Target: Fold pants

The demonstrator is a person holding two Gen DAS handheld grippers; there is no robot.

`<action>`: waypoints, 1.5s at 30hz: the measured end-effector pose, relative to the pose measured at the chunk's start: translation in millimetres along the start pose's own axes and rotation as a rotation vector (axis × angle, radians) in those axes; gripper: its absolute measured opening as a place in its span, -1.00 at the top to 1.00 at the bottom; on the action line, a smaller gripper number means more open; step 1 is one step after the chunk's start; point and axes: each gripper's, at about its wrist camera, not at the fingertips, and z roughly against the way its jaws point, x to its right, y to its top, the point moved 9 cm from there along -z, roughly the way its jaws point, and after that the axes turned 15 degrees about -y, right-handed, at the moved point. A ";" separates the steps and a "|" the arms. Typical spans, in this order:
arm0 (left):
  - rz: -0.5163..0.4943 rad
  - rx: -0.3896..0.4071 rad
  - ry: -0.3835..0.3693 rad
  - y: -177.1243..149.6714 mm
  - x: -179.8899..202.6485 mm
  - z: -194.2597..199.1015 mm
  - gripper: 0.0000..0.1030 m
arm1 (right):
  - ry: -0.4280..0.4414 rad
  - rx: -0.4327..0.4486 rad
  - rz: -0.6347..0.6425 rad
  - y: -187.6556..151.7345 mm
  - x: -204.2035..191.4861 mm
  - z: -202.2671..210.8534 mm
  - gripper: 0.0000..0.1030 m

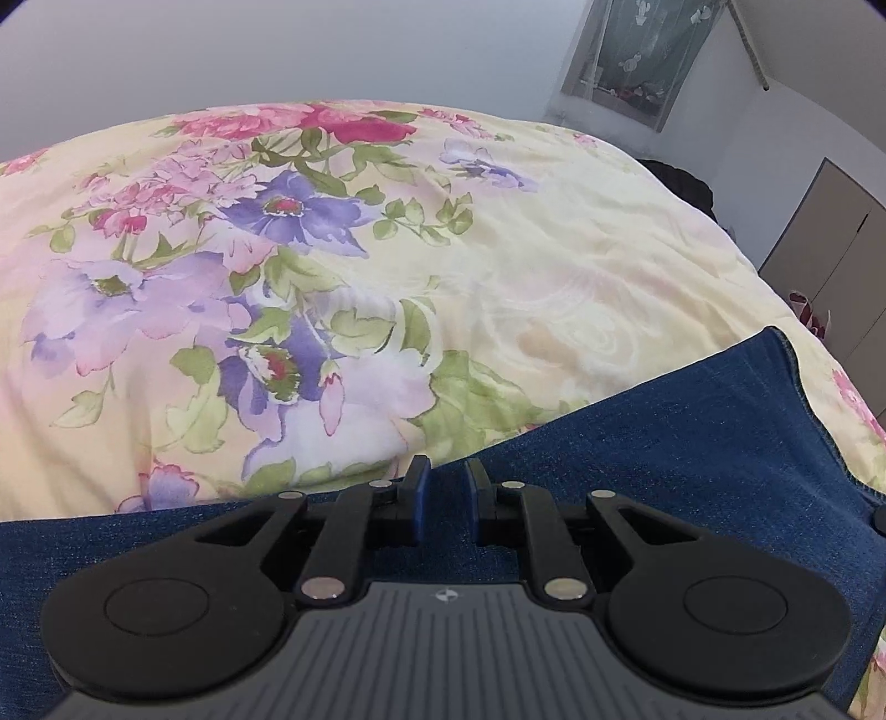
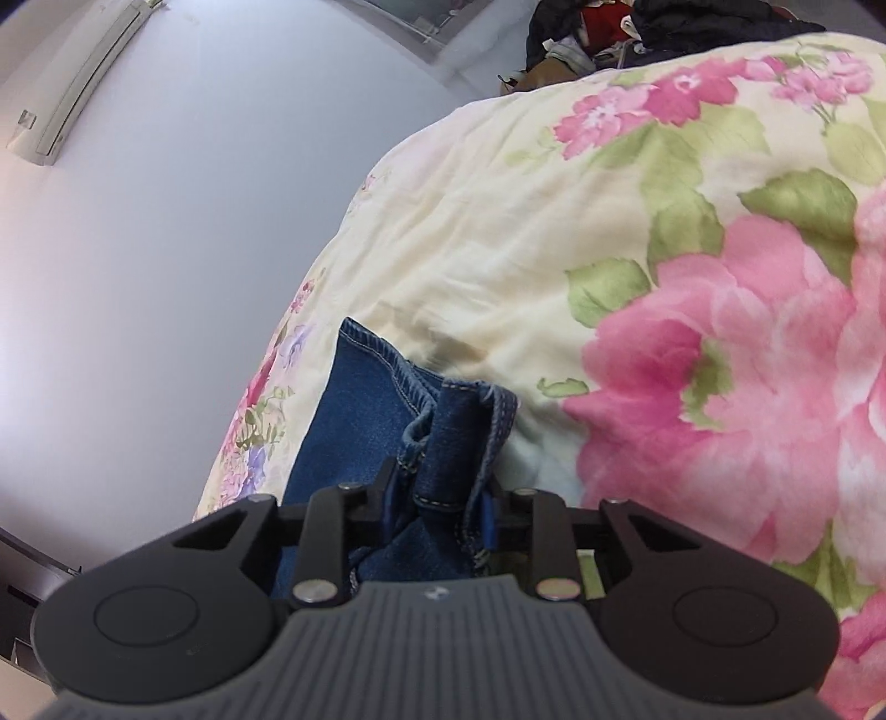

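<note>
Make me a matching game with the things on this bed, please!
Things:
1. jeans
2. bedspread
3. right gripper
4. clothes pile

States:
A. yellow with flowers
B. heaped beyond the bed
C. blue denim, lying on the bed
D. closed on bunched denim

Pairs: 1-C, 2-A, 3-D, 4-B

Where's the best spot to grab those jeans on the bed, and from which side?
Probably the hemmed end of the jeans, approached from the open end. There the stitched edges bunch into a thick fold standing off the bedspread, so both fingers get around it. The right tool already has that fold between its fingers.
</note>
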 end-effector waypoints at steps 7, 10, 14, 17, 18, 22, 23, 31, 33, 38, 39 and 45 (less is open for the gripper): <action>-0.040 0.003 0.006 -14.4 24.9 41.3 0.64 | 0.004 0.024 0.047 -0.4 -9.5 12.2 0.61; -0.078 -0.033 -0.021 -38.9 45.4 62.2 0.64 | 0.015 0.061 0.092 -0.5 -22.2 29.3 0.65; -0.093 -0.049 -0.068 -76.4 71.4 86.8 0.64 | 0.026 0.092 0.128 -0.2 -40.1 44.3 0.68; -0.093 -0.072 -0.089 -106.5 85.4 95.3 0.64 | 0.022 0.102 0.146 -0.2 -49.8 51.1 0.68; -0.089 -0.086 -0.097 -116.0 89.0 95.5 0.64 | 0.021 0.103 0.148 -0.6 -52.0 52.7 0.68; -0.055 -0.137 -0.105 -149.4 98.4 94.1 0.65 | 0.015 0.099 0.159 -2.0 -57.6 55.1 0.68; -0.065 -0.131 -0.105 -154.7 101.6 96.8 0.65 | 0.014 0.096 0.160 -2.7 -58.4 56.2 0.68; 0.011 -0.157 -0.166 -173.2 115.7 107.1 0.66 | 0.007 0.115 0.206 -9.8 -71.7 69.9 0.70; -0.012 -0.149 -0.154 -176.6 119.2 113.4 0.68 | 0.009 0.126 0.218 -11.8 -77.2 74.3 0.70; 0.023 -0.101 -0.146 -169.1 102.7 147.6 0.68 | 0.022 0.173 0.294 -21.7 -103.7 95.0 0.71; 0.017 -0.087 -0.131 -165.5 97.2 156.6 0.68 | 0.026 0.185 0.314 -25.2 -111.3 100.3 0.71; 0.045 0.048 -0.048 -146.0 47.6 227.8 0.67 | 0.074 0.236 0.408 -53.3 -164.1 130.6 0.72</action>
